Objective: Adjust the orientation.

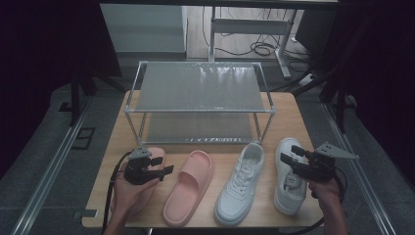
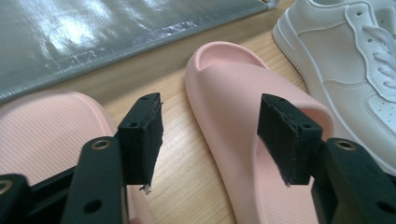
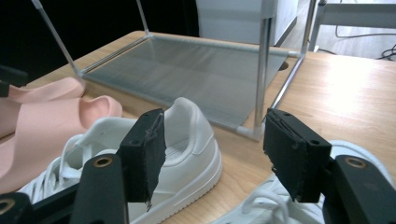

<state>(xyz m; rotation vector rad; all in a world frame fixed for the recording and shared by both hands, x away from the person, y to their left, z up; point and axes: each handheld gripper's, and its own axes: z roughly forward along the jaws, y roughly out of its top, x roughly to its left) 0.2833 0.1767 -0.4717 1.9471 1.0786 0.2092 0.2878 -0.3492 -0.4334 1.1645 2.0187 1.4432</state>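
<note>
The left tool (image 1: 155, 165) hovers wide and empty over the outer pink slide (image 2: 42, 126), its mate (image 1: 188, 186) just beside; the right tool (image 1: 293, 159), equally wide and empty, hangs above the outer sneaker (image 1: 288, 193), with the second sneaker (image 1: 241, 183) between. All four sit in a row on the bench (image 1: 288, 117) before the rack (image 1: 200, 88). Probably the first grasp comes next — pinch the slide's thick strap, the sneaker's firm heel collar. The slides look soft, matte, ribbed foam; the sneakers smooth, stitched, laced — the rack is thin metal tube with glossy shelves.
</note>
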